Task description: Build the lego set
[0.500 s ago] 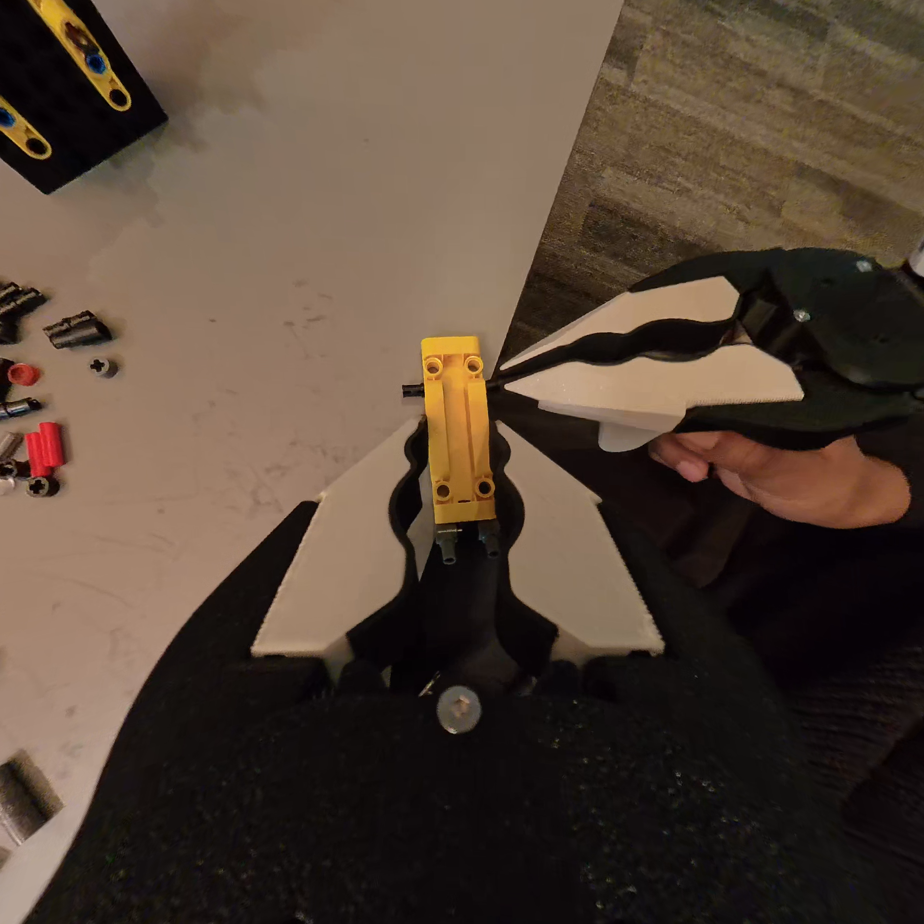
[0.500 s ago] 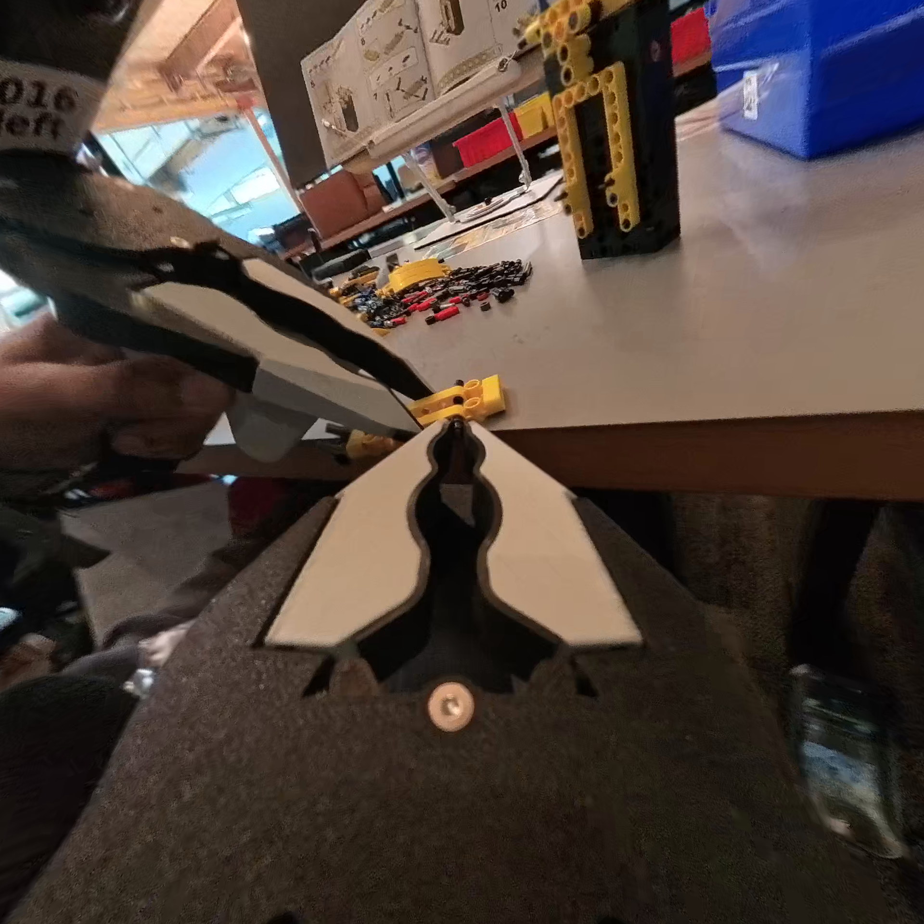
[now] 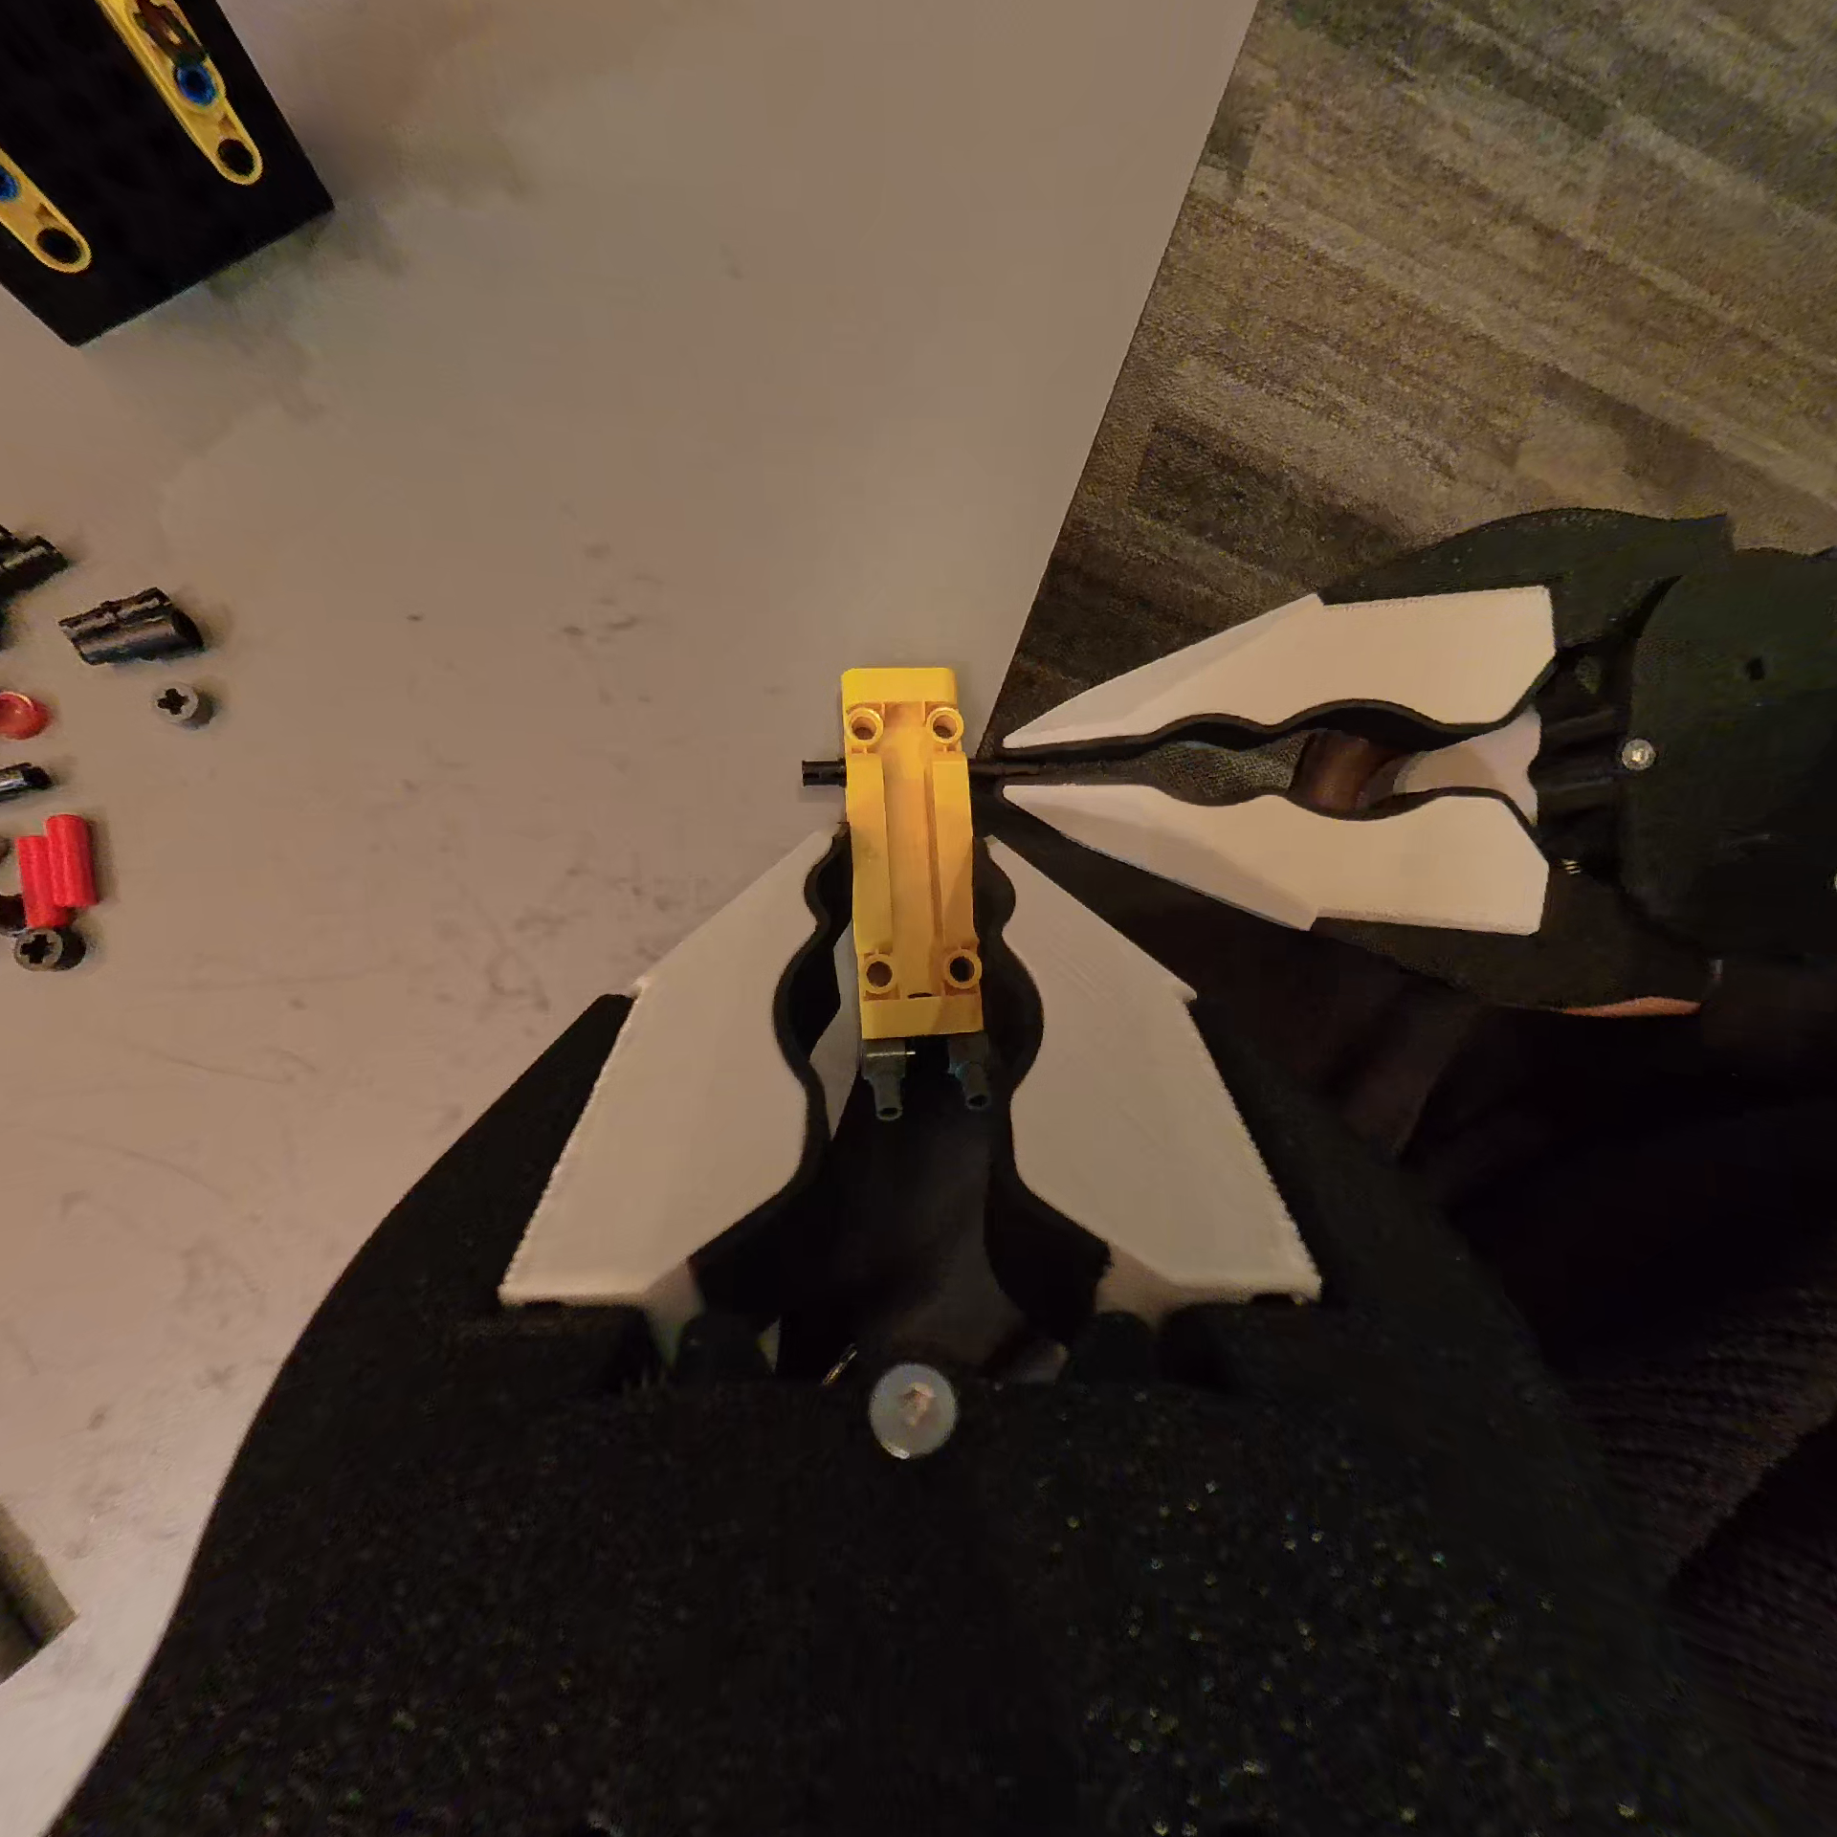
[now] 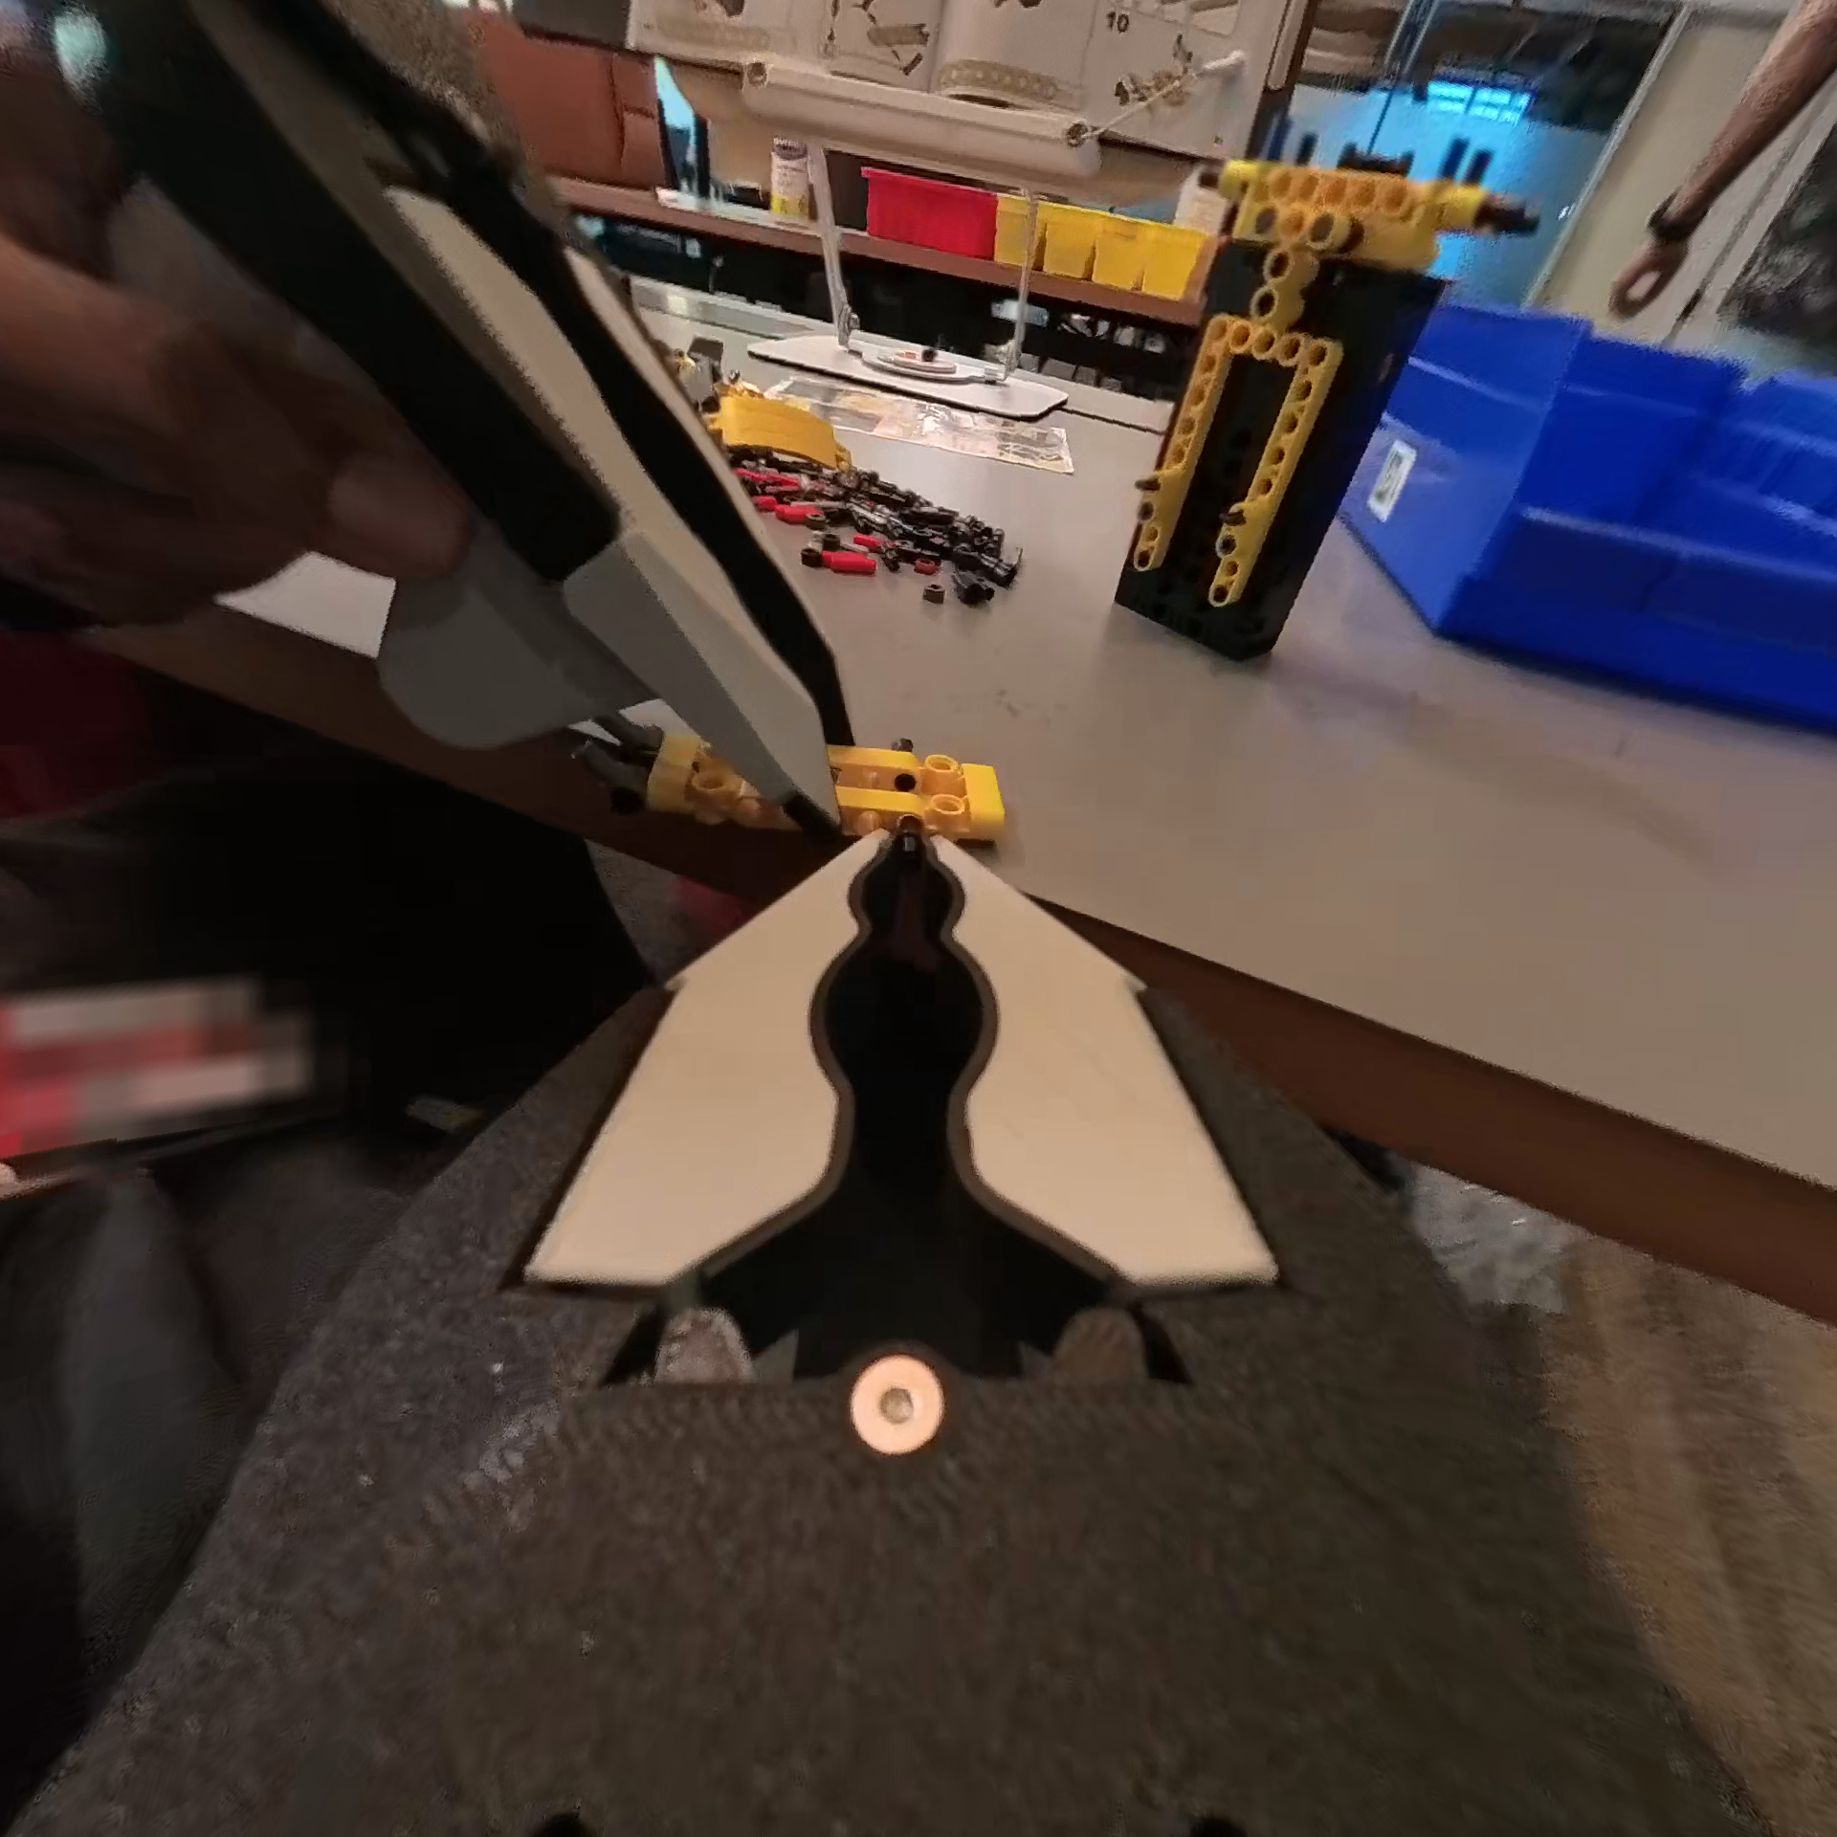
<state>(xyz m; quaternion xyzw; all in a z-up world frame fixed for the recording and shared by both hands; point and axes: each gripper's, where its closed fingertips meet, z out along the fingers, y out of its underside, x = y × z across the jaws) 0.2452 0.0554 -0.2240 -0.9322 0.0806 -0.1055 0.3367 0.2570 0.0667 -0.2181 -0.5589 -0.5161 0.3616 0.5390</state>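
Left claw (image 3: 910, 845) is closed on a yellow building-toy block (image 3: 913, 845), gripping its long sides at about mid-length, so that the far end of the block pokes out past the fingertips and just over the corner of the pale surface (image 3: 596, 497). Two small grey pins (image 3: 924, 1079) stick out of the block's near end, between the fingers. Well to the left on the surface lie loose parts: short red pieces (image 3: 58, 860), a black connector (image 3: 129, 626) and a small grey bush (image 3: 184, 703), with a black and yellow built tower (image 3: 119, 169) farther off at the corner of the view.

A thin black axle (image 3: 825, 775) passes crosswise through the block near its far end, its tip showing on the left side. Right claw (image 3: 1004, 765) comes in from the right with its tips pinched onto the other end of that axle, just beside the block; in its own view the closed tips (image 4: 907, 845) meet at the axle end against the yellow block (image 4: 915, 785).

Risks, as I judge them: the axle is slim and held only at the very tips, so a slight twist could let it slip out or bind in the hole. A crooked push could lever the block askew in the left claw. Both hang at the surface edge, so anything dropped would likely fall to the carpeted floor (image 3: 1491, 298).
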